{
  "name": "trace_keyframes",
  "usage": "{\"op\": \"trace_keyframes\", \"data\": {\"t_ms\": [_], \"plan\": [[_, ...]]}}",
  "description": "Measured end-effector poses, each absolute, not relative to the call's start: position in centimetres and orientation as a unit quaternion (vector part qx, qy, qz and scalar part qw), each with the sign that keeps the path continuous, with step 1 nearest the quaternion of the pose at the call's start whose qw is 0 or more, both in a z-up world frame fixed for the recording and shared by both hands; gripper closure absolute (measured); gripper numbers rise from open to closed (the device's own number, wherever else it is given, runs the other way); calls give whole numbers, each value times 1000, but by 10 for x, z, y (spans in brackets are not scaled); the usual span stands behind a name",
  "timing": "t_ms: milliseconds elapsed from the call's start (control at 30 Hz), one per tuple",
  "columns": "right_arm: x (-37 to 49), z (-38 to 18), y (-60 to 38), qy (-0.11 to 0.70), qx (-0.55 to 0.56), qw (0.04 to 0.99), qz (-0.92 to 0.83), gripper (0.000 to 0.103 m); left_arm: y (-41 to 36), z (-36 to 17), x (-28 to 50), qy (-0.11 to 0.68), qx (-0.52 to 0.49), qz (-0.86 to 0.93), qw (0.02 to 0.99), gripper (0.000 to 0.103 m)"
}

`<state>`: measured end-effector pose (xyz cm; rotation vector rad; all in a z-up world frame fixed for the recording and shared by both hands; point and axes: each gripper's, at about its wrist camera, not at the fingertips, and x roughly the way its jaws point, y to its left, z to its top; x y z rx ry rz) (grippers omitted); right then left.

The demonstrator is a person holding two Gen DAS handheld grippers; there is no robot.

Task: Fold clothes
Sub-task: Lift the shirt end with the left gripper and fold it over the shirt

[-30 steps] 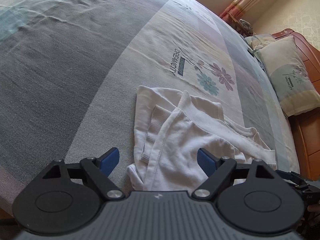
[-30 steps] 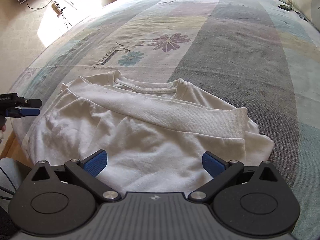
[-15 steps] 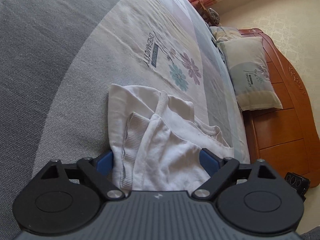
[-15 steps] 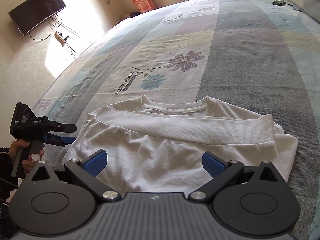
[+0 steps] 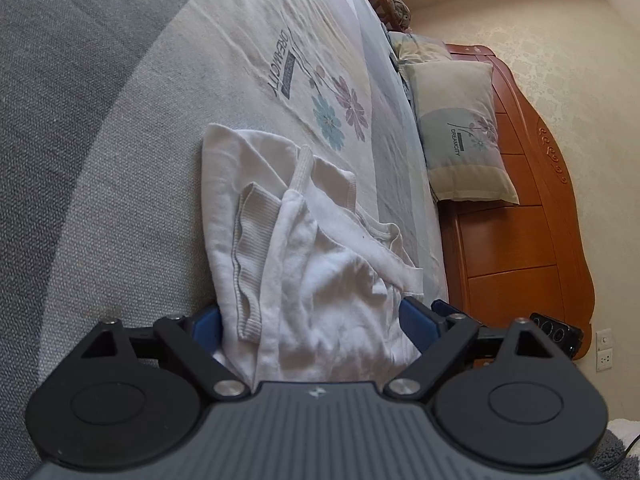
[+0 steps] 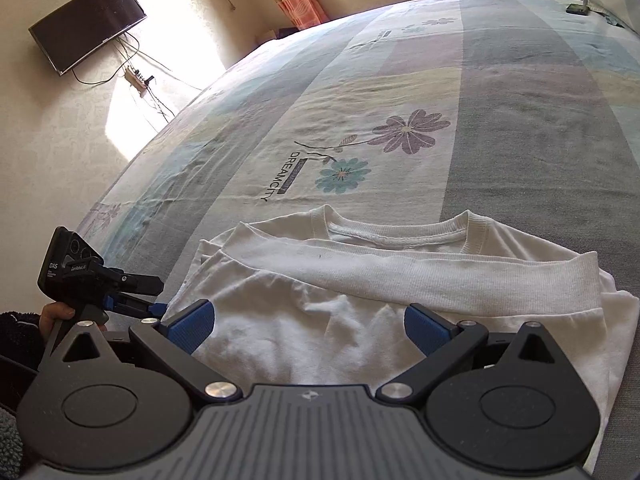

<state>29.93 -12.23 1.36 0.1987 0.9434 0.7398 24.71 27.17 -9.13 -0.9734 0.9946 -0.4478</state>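
Note:
A white long-sleeved top [image 6: 360, 280] lies folded in half on the patterned bedsheet [image 6: 520, 140], its ribbed hem laid over just below the neckline. My right gripper [image 6: 309, 324] hangs over the top's near edge, open, with its blue pads apart and nothing pinched. My left gripper [image 5: 312, 322] is at the top's side edge, open wide. The white top [image 5: 304, 264] lies between its pads and hides part of the left pad. From the right wrist view I see the left gripper [image 6: 156, 296] side-on at the top's left edge, held by a hand [image 6: 56, 312].
Two pillows [image 5: 460, 132] lean on the wooden headboard [image 5: 520, 240] past the top. A television [image 6: 88, 24] hangs on the wall beyond the bed's foot, with cables and a power strip [image 6: 136, 76] under it. A small dark object [image 6: 576, 9] lies far up the bed.
The left gripper swung round and came down to the top's side edge, so the cloth now lies between its pads. The right gripper lifted and drew back a little. The top has not moved.

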Motion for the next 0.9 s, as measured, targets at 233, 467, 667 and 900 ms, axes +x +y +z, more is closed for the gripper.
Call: {"op": "trace_keyframes", "data": {"t_ms": [233, 467, 667, 900], "plan": [[303, 13, -113, 445, 107, 815, 356, 0, 261, -90, 268, 476, -435, -229, 729, 10], [297, 14, -117, 449, 102, 807, 369, 0, 261, -94, 249, 476, -438, -251, 720, 9], [300, 13, -112, 450, 106, 804, 375, 0, 250, -91, 280, 478, -410, -258, 732, 8], [295, 6, -114, 458, 113, 797, 377, 0, 242, -92, 262, 493, -407, -276, 718, 8]]}}
